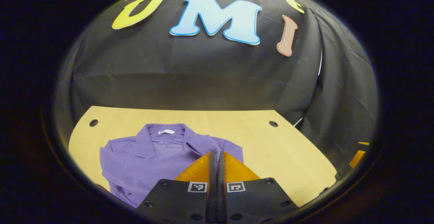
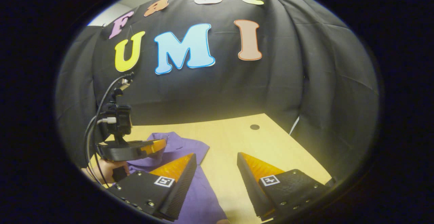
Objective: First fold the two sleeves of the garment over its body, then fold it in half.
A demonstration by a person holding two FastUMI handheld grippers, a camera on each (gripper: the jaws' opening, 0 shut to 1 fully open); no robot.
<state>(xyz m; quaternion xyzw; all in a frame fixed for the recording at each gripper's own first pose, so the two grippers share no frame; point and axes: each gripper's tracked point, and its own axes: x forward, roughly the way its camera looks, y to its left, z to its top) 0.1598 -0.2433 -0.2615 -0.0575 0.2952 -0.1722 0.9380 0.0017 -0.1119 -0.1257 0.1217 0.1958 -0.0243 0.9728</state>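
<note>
Garment: purple shirt [image 1: 142, 163] lies collar-up on the wooden table [image 1: 271, 149], lower left of the left gripper view; in the right gripper view it sits at lower left.
Left gripper [image 1: 216, 156]: bottom centre of its own view, jaws pressed together over the shirt's right shoulder; whether cloth is pinched, cannot tell.
Right gripper [image 2: 216, 161]: bottom of its view, jaws wide apart, one finger over purple cloth, the other over bare table.

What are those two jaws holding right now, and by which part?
Nothing, as far as shows. The left gripper has its jaws closed together above the purple garment, with no cloth seen between them. The right gripper is open, with nothing between its jaws.
</note>
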